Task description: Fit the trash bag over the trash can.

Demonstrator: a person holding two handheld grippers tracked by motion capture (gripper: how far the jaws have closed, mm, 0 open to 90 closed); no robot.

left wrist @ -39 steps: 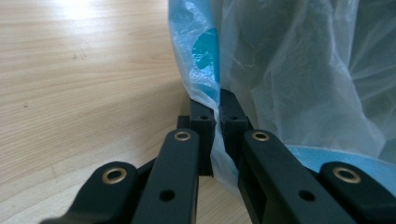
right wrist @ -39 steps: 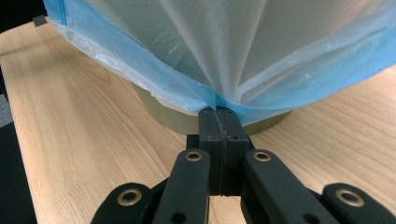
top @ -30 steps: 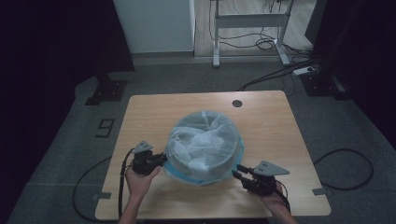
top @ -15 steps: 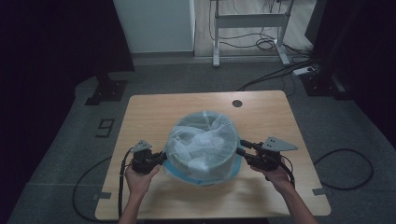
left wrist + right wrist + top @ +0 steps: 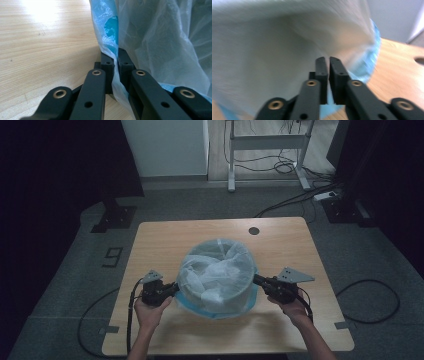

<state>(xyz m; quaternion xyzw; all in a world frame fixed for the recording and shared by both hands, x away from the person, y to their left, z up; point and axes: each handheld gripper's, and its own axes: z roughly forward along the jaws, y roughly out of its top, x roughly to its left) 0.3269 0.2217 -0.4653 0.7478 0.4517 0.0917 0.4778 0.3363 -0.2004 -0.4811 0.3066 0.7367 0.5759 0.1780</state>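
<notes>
Wooden surface (image 5: 165, 245) carries a bag-lined bin (image 5: 218, 275); left claw (image 5: 116, 62) pinches the bag film (image 5: 113, 37), right claw (image 5: 328, 65) has just been closing, nearly together against it.

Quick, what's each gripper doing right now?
Left gripper: shut on the plastic bag.
Right gripper: jaws just closing at the bag; a grip cannot be told.

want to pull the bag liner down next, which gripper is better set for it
Left, probably: the left gripper is shut on a fold of the plastic bag. The right gripper has just been closing at the bag's side; any hold is unclear.
</notes>
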